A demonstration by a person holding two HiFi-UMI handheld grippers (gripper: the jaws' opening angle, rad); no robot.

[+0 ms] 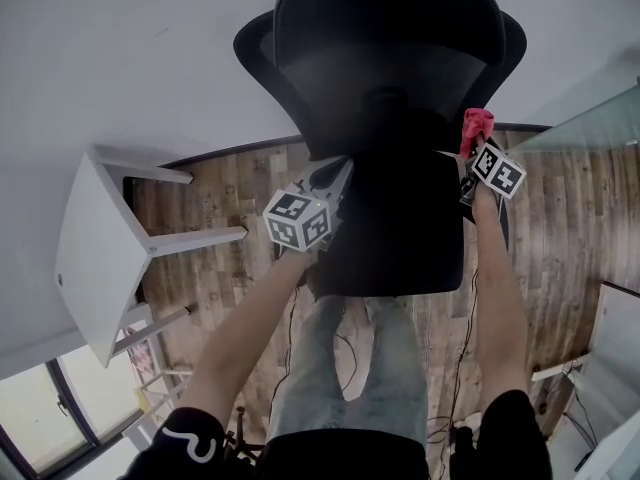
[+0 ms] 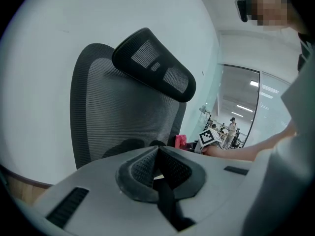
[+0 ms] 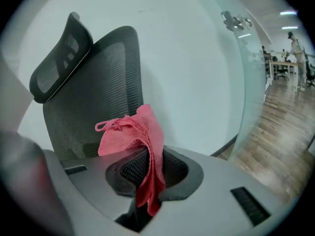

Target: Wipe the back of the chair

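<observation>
1. Head view: at 9 o'clock a white stool [image 1: 95,238] stands on the wood floor [image 1: 220,278], well apart from the chair [image 1: 390,78].
2. The left gripper [image 1: 322,183], just left of centre, is near the lower left edge of the chair back. In the left gripper view its 2 jaws are closed together with nothing between them.
3. The black mesh chair runs from 12 o'clock to centre, its headrest [image 1: 385,8] on top.
4. The right gripper [image 1: 478,148], at 2 o'clock, has its jaws clamped on a pink cloth [image 1: 476,126]. The cloth bunches above the jaws, just beside the right edge of the chair back. I cannot tell whether they touch.
</observation>
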